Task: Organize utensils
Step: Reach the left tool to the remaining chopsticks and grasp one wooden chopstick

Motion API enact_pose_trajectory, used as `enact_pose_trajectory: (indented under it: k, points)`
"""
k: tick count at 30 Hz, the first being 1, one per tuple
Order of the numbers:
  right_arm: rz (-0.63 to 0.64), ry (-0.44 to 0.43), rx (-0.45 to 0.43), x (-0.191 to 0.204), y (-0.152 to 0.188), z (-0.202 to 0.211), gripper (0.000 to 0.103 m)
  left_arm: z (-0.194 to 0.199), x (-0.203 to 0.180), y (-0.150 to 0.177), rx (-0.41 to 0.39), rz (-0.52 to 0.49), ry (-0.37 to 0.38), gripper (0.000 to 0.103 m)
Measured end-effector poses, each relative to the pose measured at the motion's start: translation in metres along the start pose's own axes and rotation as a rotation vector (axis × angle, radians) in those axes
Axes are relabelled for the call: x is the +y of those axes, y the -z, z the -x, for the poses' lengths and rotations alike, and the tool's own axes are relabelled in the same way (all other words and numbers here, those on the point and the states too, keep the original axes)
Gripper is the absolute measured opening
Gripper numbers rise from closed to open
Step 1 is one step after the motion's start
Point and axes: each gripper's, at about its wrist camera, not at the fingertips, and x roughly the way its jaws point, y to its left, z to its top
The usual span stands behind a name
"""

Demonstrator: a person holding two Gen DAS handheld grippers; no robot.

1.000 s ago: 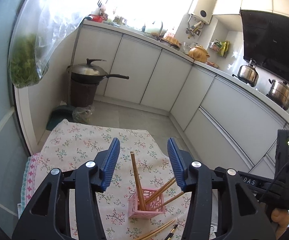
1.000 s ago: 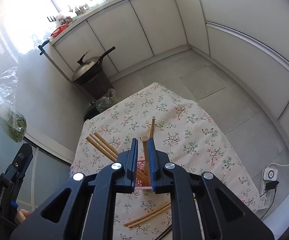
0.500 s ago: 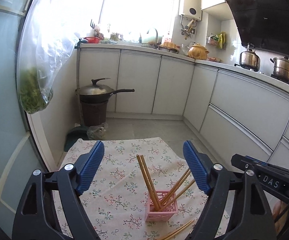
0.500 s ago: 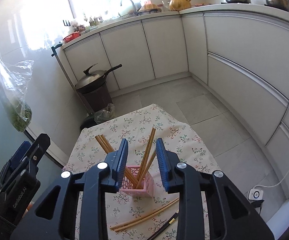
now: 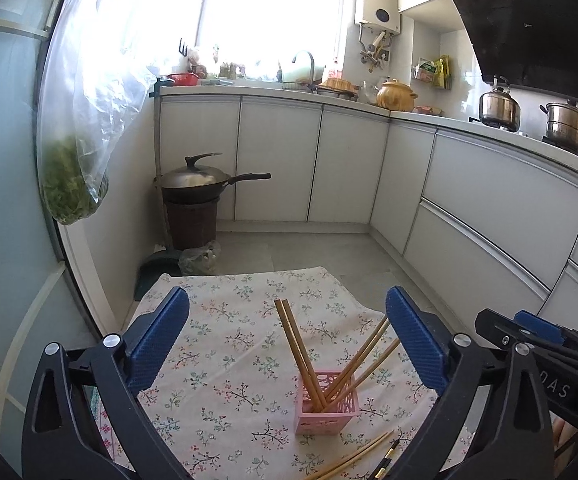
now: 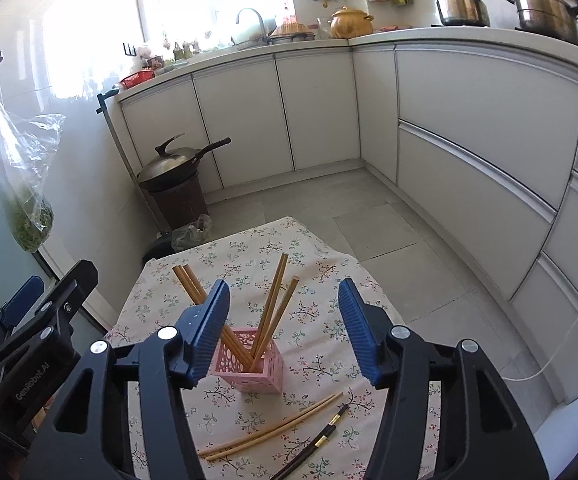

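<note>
A pink perforated holder (image 6: 252, 362) stands upright on a floral tablecloth (image 6: 317, 344) in a white-cabinet kitchen, with four wooden chopsticks leaning out of it: one pair (image 6: 205, 312) tilts to the far left, another pair (image 6: 275, 304) to the far right. On the cloth nearer the cameras and just right of the holder, two more wooden chopsticks (image 6: 273, 428) lie side by side, and a black chopstick with gold bands (image 6: 317, 442) lies just beside them on the near side.

The left gripper (image 5: 287, 338) hovers above the near part of the cloth with its blue-padded fingers spread wide apart and nothing between them; the holder (image 5: 327, 406) appears below and between them in its view. The right gripper (image 6: 285, 328) is likewise parted and empty, its left pad in front of the lower part of the left-leaning pair from this angle; whether it touches them cannot be told.

Beyond the table, a lidded wok (image 5: 197, 182) sits on a dark bin (image 5: 191, 222) at the far left, and a clear plastic bag of greens (image 5: 75, 184) hangs on the left wall. On the far counter are a golden clay pot (image 5: 396, 96), a steel kettle (image 5: 499, 105) and a steel stockpot (image 5: 569, 128).
</note>
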Motion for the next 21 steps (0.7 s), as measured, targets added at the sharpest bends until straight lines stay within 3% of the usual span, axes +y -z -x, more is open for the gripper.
enact_pose_trajectory:
  k: [7, 18, 21]
  points:
    - [-0.057, 0.021, -0.007, -0.019, 0.007, 0.002, 0.088, -0.004, -0.005, 0.004, 0.025, -0.018, -0.005, 0.096]
    - [-0.115, 0.040, 0.024, -0.047, 0.023, -0.002, 0.095, -0.014, -0.019, 0.017, 0.074, -0.077, 0.006, 0.096]
    - [-0.135, 0.047, 0.042, -0.058, 0.031, -0.004, 0.096, -0.021, -0.027, 0.024, 0.122, -0.113, 0.045, 0.096]
